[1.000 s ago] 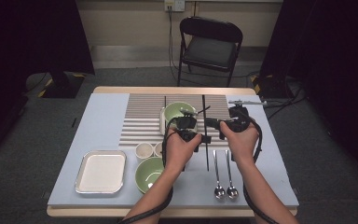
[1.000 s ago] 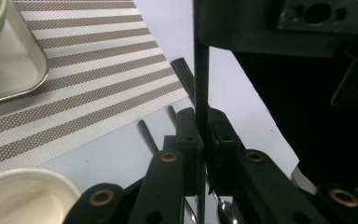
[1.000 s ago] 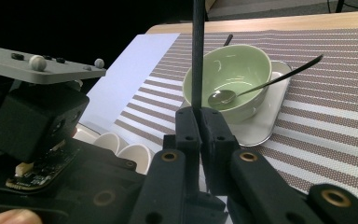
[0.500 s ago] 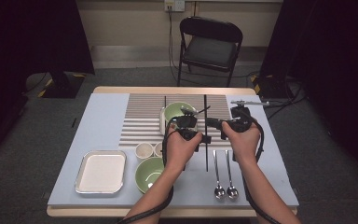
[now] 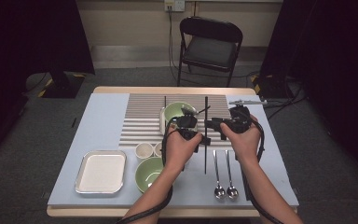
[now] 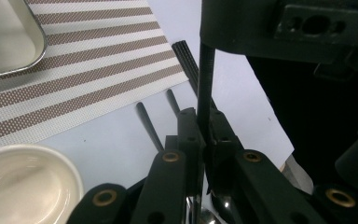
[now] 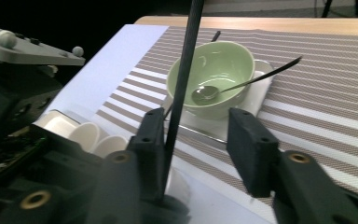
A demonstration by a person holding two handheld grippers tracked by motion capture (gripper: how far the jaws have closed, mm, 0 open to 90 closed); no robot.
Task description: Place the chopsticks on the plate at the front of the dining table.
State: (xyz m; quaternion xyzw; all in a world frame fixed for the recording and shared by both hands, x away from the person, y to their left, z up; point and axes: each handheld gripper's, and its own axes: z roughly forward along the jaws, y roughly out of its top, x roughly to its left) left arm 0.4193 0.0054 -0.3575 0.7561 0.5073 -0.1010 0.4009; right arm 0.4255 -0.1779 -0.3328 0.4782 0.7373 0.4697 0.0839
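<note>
A long black chopstick (image 5: 205,135) stands lengthwise over the table between my hands. My left gripper (image 5: 200,138) is shut on it; in the left gripper view the pads (image 6: 188,122) pinch the chopstick (image 6: 205,79) at the left gripper's (image 6: 204,116) tips. My right gripper (image 5: 217,125) has just been opening. In the right gripper view the right gripper's (image 7: 196,123) jaws stand apart, and the chopstick (image 7: 186,51) lies against one jaw while the other is clear of it.
A green bowl (image 5: 177,112) with a spoon (image 7: 205,93) in it sits on a white dish on the striped mat (image 5: 140,121). Nearer are a metal tray (image 5: 100,171), a second green bowl (image 5: 148,173), small white cups (image 5: 144,150) and two spoons (image 5: 219,190).
Both hands stay where they were. The chopstick keeps its place between them.
</note>
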